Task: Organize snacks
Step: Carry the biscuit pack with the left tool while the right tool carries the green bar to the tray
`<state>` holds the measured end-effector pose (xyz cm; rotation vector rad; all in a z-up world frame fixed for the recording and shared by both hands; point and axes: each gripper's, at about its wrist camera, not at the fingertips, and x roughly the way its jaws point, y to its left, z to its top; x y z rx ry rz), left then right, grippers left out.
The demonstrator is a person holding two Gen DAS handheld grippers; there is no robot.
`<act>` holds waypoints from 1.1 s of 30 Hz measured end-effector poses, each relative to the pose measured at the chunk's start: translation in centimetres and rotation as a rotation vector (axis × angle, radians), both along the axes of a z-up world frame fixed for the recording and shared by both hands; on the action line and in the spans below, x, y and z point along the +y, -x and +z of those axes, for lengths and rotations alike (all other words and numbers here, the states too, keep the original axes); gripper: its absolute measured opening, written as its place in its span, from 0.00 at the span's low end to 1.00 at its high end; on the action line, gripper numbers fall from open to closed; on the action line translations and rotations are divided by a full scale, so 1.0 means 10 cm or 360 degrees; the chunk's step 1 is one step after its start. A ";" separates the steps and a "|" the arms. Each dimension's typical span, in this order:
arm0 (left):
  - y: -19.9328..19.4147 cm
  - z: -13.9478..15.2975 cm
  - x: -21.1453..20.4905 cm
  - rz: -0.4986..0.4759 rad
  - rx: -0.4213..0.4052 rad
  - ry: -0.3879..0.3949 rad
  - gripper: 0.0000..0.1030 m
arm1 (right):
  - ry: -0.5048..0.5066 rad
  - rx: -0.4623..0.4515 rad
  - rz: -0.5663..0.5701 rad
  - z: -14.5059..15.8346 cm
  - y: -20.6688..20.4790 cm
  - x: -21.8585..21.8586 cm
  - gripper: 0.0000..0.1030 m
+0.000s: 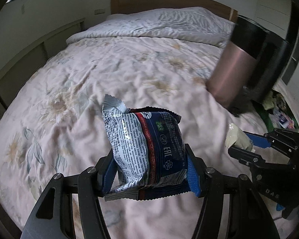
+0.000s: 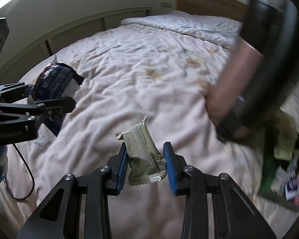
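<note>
Above a floral bed (image 1: 109,69), the left gripper (image 1: 151,171) pinched a blue snack packet (image 1: 147,151); at right, the right gripper (image 2: 145,165) clamped a green wrapper (image 2: 143,155), both held aloft.

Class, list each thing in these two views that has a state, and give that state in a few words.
Left gripper: shut on blue packet.
Blue packet: held upright, off the bed.
Right gripper: shut on tan packet.
Tan packet: held, crumpled.
Pink tumbler: tilted, blurred.
Green box: open, holding snacks.
</note>
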<state>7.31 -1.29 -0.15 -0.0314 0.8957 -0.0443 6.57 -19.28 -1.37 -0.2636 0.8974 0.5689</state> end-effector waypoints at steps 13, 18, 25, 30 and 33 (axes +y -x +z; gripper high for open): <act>0.27 0.23 -0.55 -0.0179 -0.0048 -0.0078 0.53 | -0.0011 0.0001 -0.0306 0.05 0.38 -0.89 0.04; 0.33 0.23 -0.86 -0.0273 -0.0027 -0.0120 0.53 | -0.0042 -0.0017 -0.0422 0.09 0.45 -1.28 0.04; 0.42 0.12 -1.48 -0.0479 0.0037 -0.0179 0.53 | -0.0075 -0.0027 -0.0607 0.08 0.54 -1.91 0.04; 0.48 0.02 -1.87 -0.0603 0.0086 -0.0228 0.54 | -0.0092 -0.0034 -0.0763 0.05 0.62 -2.42 0.04; 0.52 -0.03 -2.06 -0.0661 0.0113 -0.0266 0.54 | -0.0106 -0.0042 -0.0859 0.03 0.70 -2.72 0.04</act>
